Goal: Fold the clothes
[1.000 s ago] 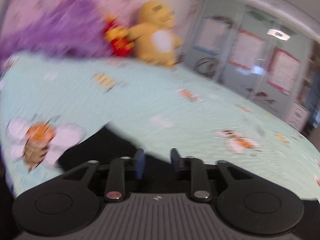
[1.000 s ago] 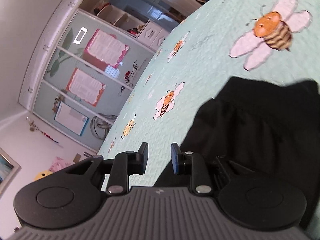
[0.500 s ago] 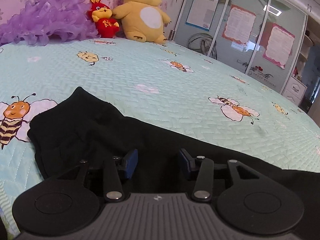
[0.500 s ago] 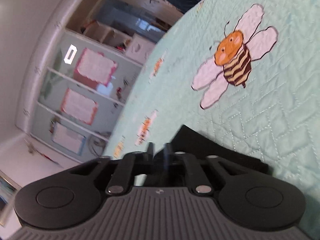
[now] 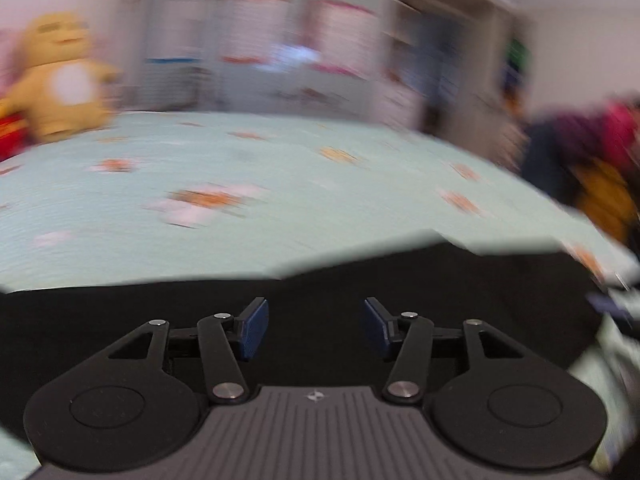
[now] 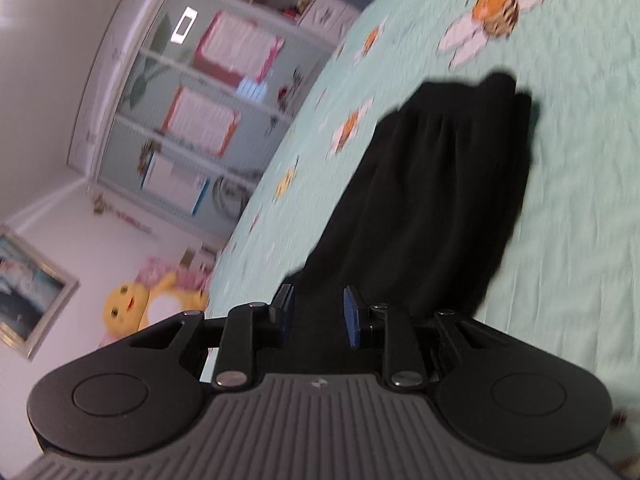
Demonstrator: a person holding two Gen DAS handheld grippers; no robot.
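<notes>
A black garment (image 5: pixel 440 280) lies flat on the mint bee-print bed cover (image 5: pixel 280 220). In the blurred left wrist view my left gripper (image 5: pixel 316 320) hovers low over the garment's near part, its jaws opening, the blue pads well apart and pressing on nothing. In the right wrist view the same black garment (image 6: pixel 440 184) stretches away from my right gripper (image 6: pixel 318 312) as a long, narrow, pleated shape. The right pads stand a small gap apart over the cloth's near end, with no cloth pinched between them.
A yellow plush toy (image 5: pixel 60 80) sits at the far side of the bed, also seen as the plush toy (image 6: pixel 132 304). A wardrobe with pink posters (image 6: pixel 192 120) stands beyond the bed. A blurred heap of coloured clothes (image 5: pixel 592 160) lies at the right.
The left view has swung to the right and blurred, and the left jaws have widened. The right gripper has drawn back, so much more of the black garment shows ahead of it.
</notes>
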